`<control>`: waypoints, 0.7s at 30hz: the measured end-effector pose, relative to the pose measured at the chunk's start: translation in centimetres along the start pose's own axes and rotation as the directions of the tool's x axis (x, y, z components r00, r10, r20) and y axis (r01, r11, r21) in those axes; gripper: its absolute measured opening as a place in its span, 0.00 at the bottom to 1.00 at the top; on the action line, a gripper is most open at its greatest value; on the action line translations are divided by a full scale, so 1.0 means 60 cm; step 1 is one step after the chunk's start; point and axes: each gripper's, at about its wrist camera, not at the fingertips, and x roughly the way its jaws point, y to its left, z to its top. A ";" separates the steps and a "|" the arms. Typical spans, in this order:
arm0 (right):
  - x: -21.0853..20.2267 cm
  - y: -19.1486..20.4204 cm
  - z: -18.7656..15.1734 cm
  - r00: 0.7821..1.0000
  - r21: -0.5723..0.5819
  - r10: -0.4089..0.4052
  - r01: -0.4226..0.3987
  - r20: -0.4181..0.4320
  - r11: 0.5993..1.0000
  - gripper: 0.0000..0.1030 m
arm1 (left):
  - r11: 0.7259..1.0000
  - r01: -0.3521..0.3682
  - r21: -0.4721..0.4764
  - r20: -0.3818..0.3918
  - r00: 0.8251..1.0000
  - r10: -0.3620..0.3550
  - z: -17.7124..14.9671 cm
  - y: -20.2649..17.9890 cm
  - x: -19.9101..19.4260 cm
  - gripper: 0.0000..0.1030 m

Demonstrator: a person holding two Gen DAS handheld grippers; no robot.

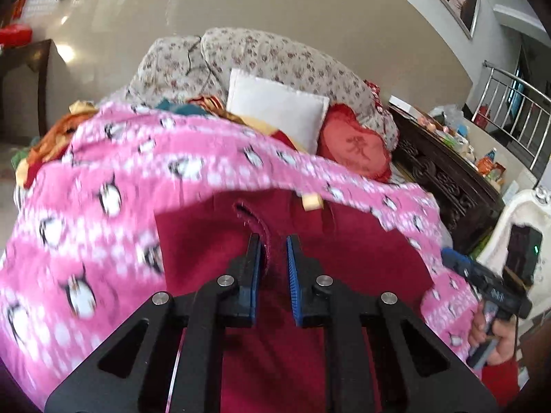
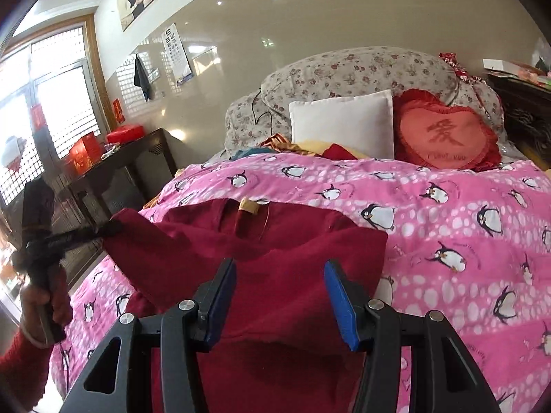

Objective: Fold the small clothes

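A small dark red garment point(image 2: 275, 241) lies on the pink penguin-print bedspread point(image 2: 447, 213), its collar tag toward the pillows. My left gripper point(image 1: 273, 244) is shut on the garment's left edge point(image 1: 267, 241) and holds that side lifted. It shows blurred at the left of the right wrist view point(image 2: 103, 230), pinching the raised red corner. My right gripper point(image 2: 280, 268) is open and empty, hovering just above the garment's near part. It also shows at the right edge of the left wrist view point(image 1: 447, 256).
A white pillow point(image 2: 344, 124), a red heart cushion point(image 2: 447, 137) and a floral quilt roll point(image 2: 361, 69) lie at the bed's head. A dark side table point(image 2: 120, 158) stands left of the bed. A carved dark cabinet point(image 1: 444, 172) stands at the right.
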 end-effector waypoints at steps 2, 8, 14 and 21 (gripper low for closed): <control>0.008 0.004 0.000 1.000 -0.016 -0.009 0.008 -0.015 1.000 0.50 | 0.999 -0.036 0.000 0.029 0.999 0.036 0.017 0.015 0.003 0.13; 0.045 0.020 -0.036 0.995 -0.072 0.003 -0.011 -0.102 0.997 0.49 | 0.996 -0.068 -0.055 0.068 0.995 0.072 0.021 0.075 -0.009 0.12; 0.117 0.020 -0.089 0.966 -0.089 -0.056 0.035 -0.253 0.995 0.50 | 0.988 -0.143 -0.054 -0.041 0.989 0.141 -0.022 0.106 0.038 0.12; 0.056 -0.011 -0.028 0.990 -0.008 -0.103 0.103 -0.091 0.995 0.54 | 0.988 -0.146 -0.046 -0.072 0.987 0.143 -0.065 0.108 0.038 0.12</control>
